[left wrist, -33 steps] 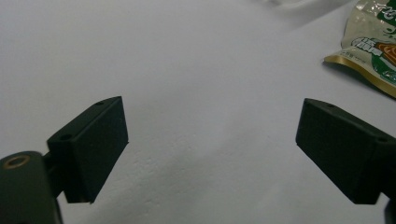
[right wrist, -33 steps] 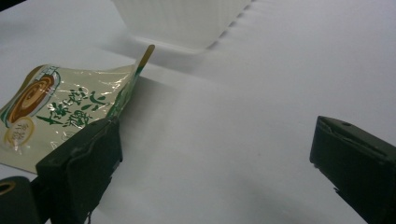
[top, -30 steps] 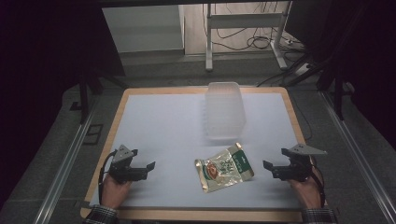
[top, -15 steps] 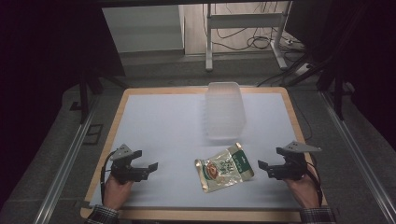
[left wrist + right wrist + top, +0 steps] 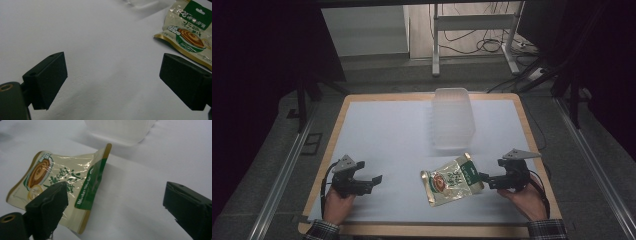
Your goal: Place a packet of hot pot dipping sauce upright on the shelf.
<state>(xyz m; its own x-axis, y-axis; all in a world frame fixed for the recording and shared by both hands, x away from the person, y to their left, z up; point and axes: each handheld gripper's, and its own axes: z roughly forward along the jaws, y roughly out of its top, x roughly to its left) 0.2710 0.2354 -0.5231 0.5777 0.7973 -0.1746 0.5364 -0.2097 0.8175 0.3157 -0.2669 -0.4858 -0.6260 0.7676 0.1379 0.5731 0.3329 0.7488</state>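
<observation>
table: white sheet (image 5: 392,130) on a wood-edged top, takes up most of the high view; all else sits on it.
box: clear plastic box (image 5: 454,117) at the far middle of the table, long side running away from the person. Looks upside down, can't be sure. Nothing seen inside it. In the right gripper view its near wall (image 5: 120,130) is cut off by the top edge; in the left gripper view just a sliver at the top.
packet: snack packet (image 5: 452,180), cream with green end and a brown swirl picture, flat on the sheet just in front of the box, near but not touching it. Green end points toward the right gripper and curls up a bit off the sheet (image 5: 96,180). Print too small to read. Left gripper view cuts it off at the right edge (image 5: 190,32).
left gripper: left gripper (image 5: 374,181) at near left, held in the hand, well apart from the packet. Jaws wide apart, only bare sheet between them (image 5: 112,82).
right gripper: right gripper (image 5: 486,180) at near right, tips just at the packet's green end. Jaws apart, have just been closing a little, nothing clamped. Its left jaw hides the packet's near corner in its own view; contact there can't be told (image 5: 112,202).
hands: sleeves cut off by the bottom edge of the high view.
</observation>
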